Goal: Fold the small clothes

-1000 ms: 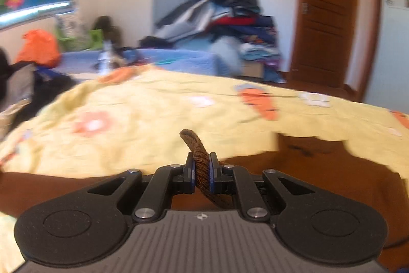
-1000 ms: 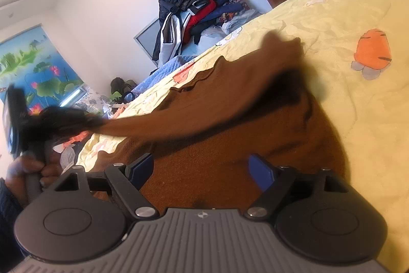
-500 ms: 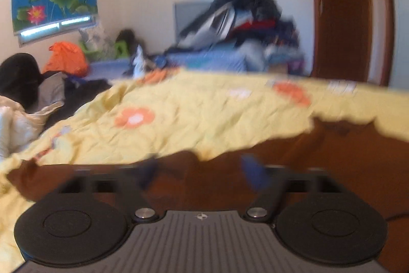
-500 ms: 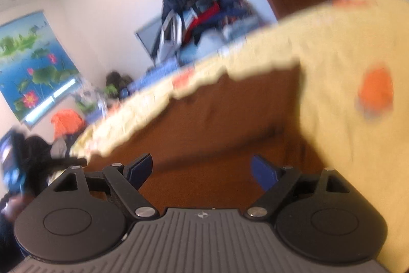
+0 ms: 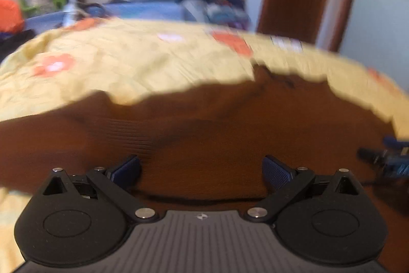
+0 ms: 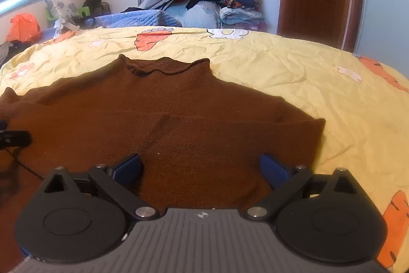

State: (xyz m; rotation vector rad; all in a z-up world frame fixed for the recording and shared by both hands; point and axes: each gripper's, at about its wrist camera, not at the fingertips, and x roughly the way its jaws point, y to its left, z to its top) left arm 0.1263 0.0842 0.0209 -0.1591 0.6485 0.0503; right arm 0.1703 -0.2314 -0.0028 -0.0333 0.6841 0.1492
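- Change since the earlier frame: the left gripper (image 5: 202, 168), then clamped on a brown knit edge, now has its jaws wide apart with nothing between them; the fabric it held lies down on the bed.
- Right gripper (image 6: 200, 166): jaws opening, almost fully apart, no cloth between the pads; its view has levelled out from a strong tilt.
- Task item: brown knitted high-neck sweater (image 6: 179, 104), lying flat directly ahead of and beneath both grippers, collar at the far end, one sleeve folded across the body just ahead of the right gripper.
- Support: yellow quilted bedspread with orange carrot prints (image 6: 332, 94), beyond and to the right of the sweater.
- Risk: the loosely laid sleeve fold could slip open if a pad drags over the knit.
- Risk: a grab could pinch the bedspread along with the hem, pulling both.
- Risk: the two grippers work close together and could collide.
- Writing, brands, labels: none legible; only a small emblem on each gripper body.
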